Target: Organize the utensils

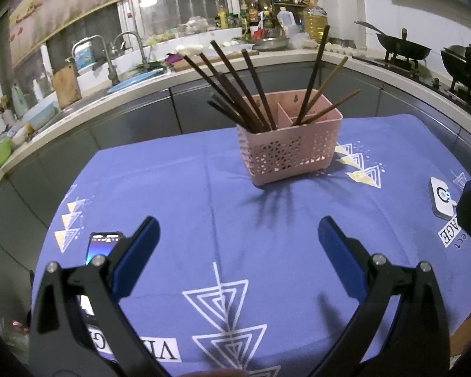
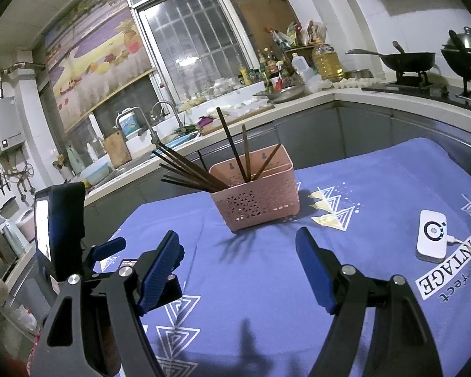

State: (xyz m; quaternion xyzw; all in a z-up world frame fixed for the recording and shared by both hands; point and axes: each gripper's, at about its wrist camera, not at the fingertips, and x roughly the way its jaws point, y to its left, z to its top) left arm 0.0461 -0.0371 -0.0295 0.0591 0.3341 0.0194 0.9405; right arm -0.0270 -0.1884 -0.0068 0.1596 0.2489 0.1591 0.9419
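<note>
1. At twelve o'clock of the left wrist view, the pink holder [image 1: 290, 144] with its chopsticks [image 1: 235, 84] was seen on the blue cloth [image 1: 172, 188]; the left gripper [image 1: 238, 235] was spread and empty.
2. From the right wrist view, the right gripper [image 2: 238, 251] was likewise spread and empty; the leaning chopsticks at eleven o'clock could be knocked out by a careless reach.

Before me a blue patterned cloth [image 1: 179, 182] covers the bench, a phone [image 1: 102, 248] lies left, a white device [image 2: 431, 235] right, two woks [image 2: 408, 59] behind
</note>
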